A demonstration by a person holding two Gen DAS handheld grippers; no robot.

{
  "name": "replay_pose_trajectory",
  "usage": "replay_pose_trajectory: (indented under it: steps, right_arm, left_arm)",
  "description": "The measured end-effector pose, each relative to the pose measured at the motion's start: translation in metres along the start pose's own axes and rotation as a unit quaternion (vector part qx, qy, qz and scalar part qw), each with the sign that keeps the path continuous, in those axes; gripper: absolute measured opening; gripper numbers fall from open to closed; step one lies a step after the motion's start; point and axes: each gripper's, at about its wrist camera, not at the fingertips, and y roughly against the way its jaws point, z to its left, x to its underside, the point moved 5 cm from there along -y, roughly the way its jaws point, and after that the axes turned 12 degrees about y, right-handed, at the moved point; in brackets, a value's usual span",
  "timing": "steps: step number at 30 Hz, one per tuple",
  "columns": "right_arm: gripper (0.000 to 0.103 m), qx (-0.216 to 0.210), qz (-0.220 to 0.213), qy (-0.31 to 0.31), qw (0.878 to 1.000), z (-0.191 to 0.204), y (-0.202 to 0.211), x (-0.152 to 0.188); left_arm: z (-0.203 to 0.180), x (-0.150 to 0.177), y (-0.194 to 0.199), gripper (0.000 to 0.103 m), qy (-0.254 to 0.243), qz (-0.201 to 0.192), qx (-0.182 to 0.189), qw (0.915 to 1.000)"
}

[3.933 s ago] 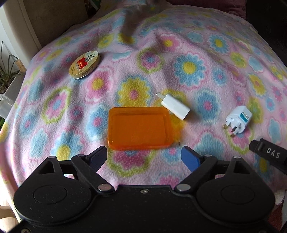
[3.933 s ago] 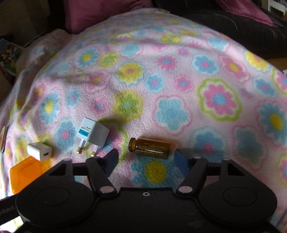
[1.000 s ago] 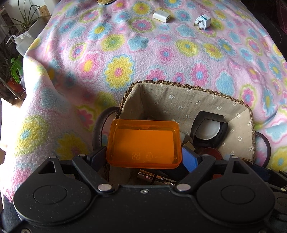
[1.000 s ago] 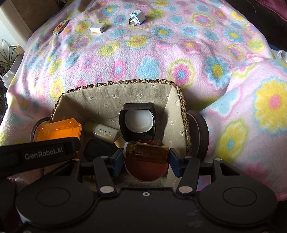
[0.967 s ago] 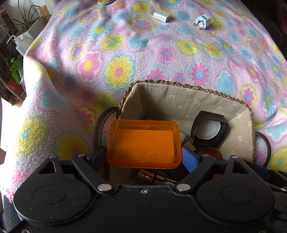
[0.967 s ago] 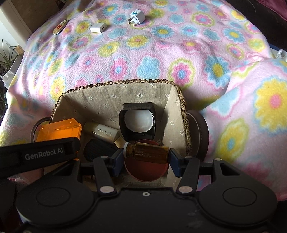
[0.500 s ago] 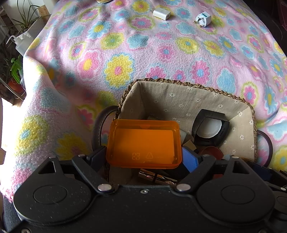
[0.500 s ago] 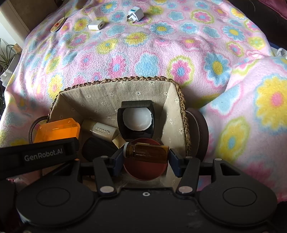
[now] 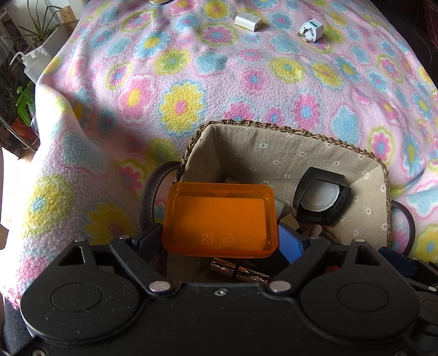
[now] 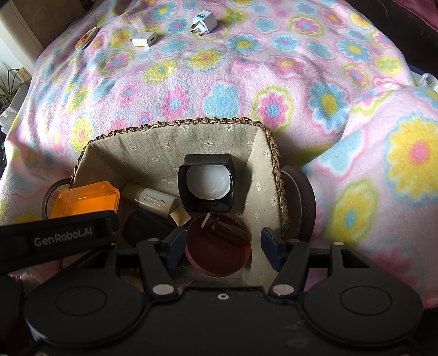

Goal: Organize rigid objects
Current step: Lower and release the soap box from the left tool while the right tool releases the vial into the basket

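Note:
Between the fingers of my left gripper (image 9: 219, 242) sits a translucent orange plastic box (image 9: 220, 219), gripped by its short ends and held over the left end of a cloth-lined woven basket (image 9: 301, 131). That box also shows in the right wrist view (image 10: 87, 200). My right gripper (image 10: 222, 245) hangs over the basket (image 10: 191, 123) with its jaws opening. The amber glass bottle (image 10: 227, 230) lies loose below them in a dark red round dish (image 10: 219, 260), and neither pad touches it.
The basket also holds a black square case with a white dome (image 10: 208, 186), a white tube (image 10: 153, 202) and a black item (image 10: 145, 230). Far off on the flowered blanket lie a white charger (image 10: 143, 39), a white plug adapter (image 10: 204, 22) and a round tin (image 10: 86, 41).
My right jaws have spread apart, and the amber bottle has dropped from between them into the red dish. The left gripper still grips the orange box in the same place.

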Motion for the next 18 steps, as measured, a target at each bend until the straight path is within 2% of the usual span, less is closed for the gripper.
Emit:
replay_pose_trajectory:
  steps: [4,18]
  right_arm:
    - [0.067,0.001,0.0,-0.001,1.0,0.0003,0.0003,0.0]
    - [0.069,0.001,0.0,-0.003,1.0,0.0011,0.0007,-0.0003]
  left_arm:
    - [0.0004,-0.0004,0.0001,0.084,0.002,0.0,0.001,1.0]
    - [0.0006,-0.0003,0.0005,0.087,0.003,0.0,0.001,1.0]
